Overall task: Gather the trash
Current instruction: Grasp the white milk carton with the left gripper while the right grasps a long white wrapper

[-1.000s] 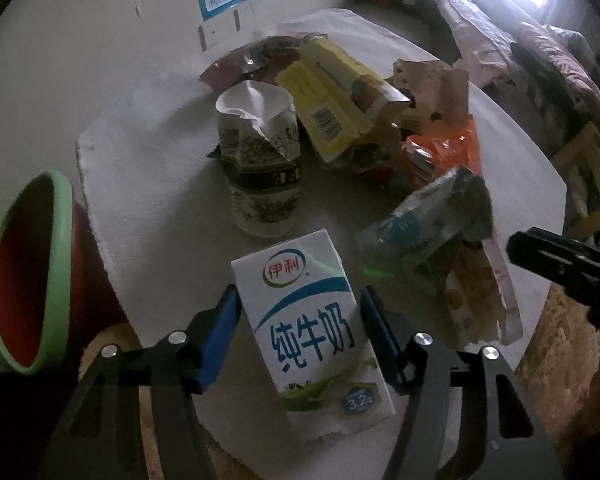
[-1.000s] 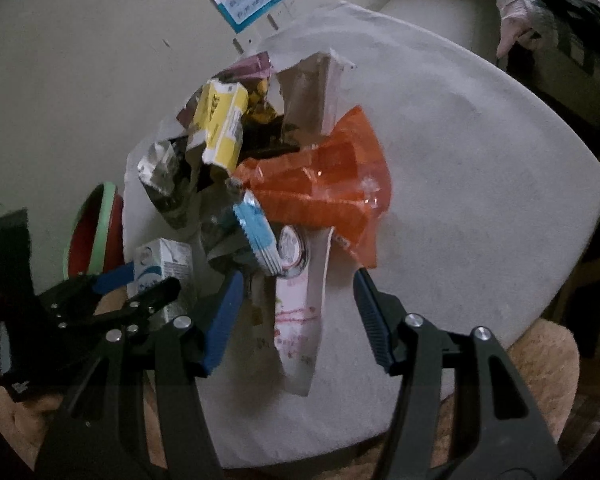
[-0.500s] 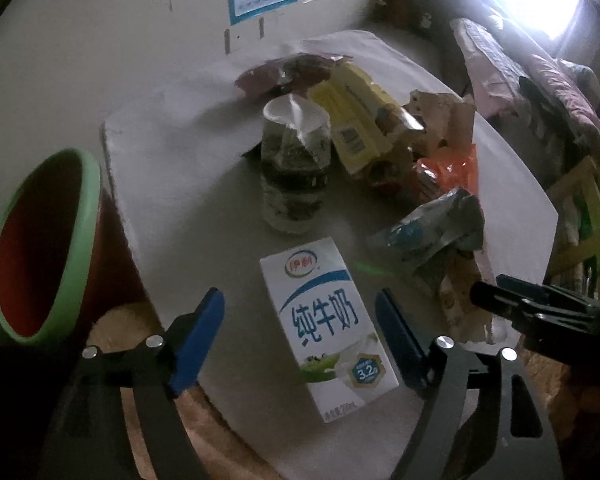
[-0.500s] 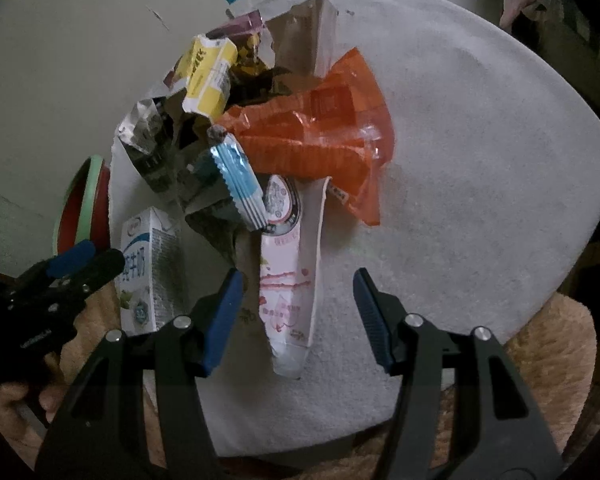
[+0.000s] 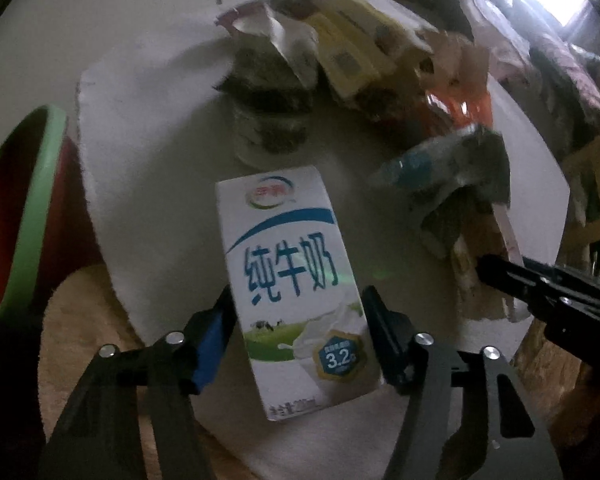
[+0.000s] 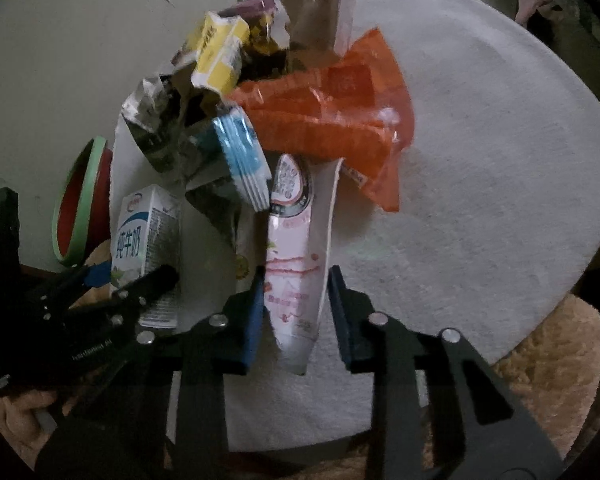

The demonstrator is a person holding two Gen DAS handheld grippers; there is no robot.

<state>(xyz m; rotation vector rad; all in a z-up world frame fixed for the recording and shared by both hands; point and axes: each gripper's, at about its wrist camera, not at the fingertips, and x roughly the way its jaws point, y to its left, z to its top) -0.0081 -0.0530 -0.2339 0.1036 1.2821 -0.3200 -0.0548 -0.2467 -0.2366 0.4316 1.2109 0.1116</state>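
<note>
Left wrist view: my left tool (image 5: 296, 312) has its two fingers pressed against either side of the white milk carton (image 5: 288, 276), holding its lower half. The carton stands upright near the edge of the round tabletop (image 5: 148, 128), which is covered in a pale cloth. Behind the carton stands a torn paper cup (image 5: 272, 92), and beyond that a yellow box (image 5: 348, 56) lies in the heap of rubbish. To the right sits a crumpled blue and grey wrapper (image 5: 448, 168). A red bin with a green rim (image 5: 20, 208) is just off the tabletop on the left. My right tool (image 5: 548, 288) shows at the right edge.

Right wrist view: my right tool (image 6: 296, 304) is narrowed around the lower end of the pink pouch (image 6: 300, 248), which lies flat on the tabletop (image 6: 480, 160); the left finger touches it, while the right one looks just clear, so I cannot tell if the grip is firm. An orange bag (image 6: 336, 120) lies above the pouch, a blue and white packet (image 6: 240, 156) is beside its top, and the yellow box (image 6: 220, 52) is farther back. At left the milk carton (image 6: 140, 240) stands in my left tool (image 6: 128, 276), next to the bin (image 6: 80, 208).
</note>
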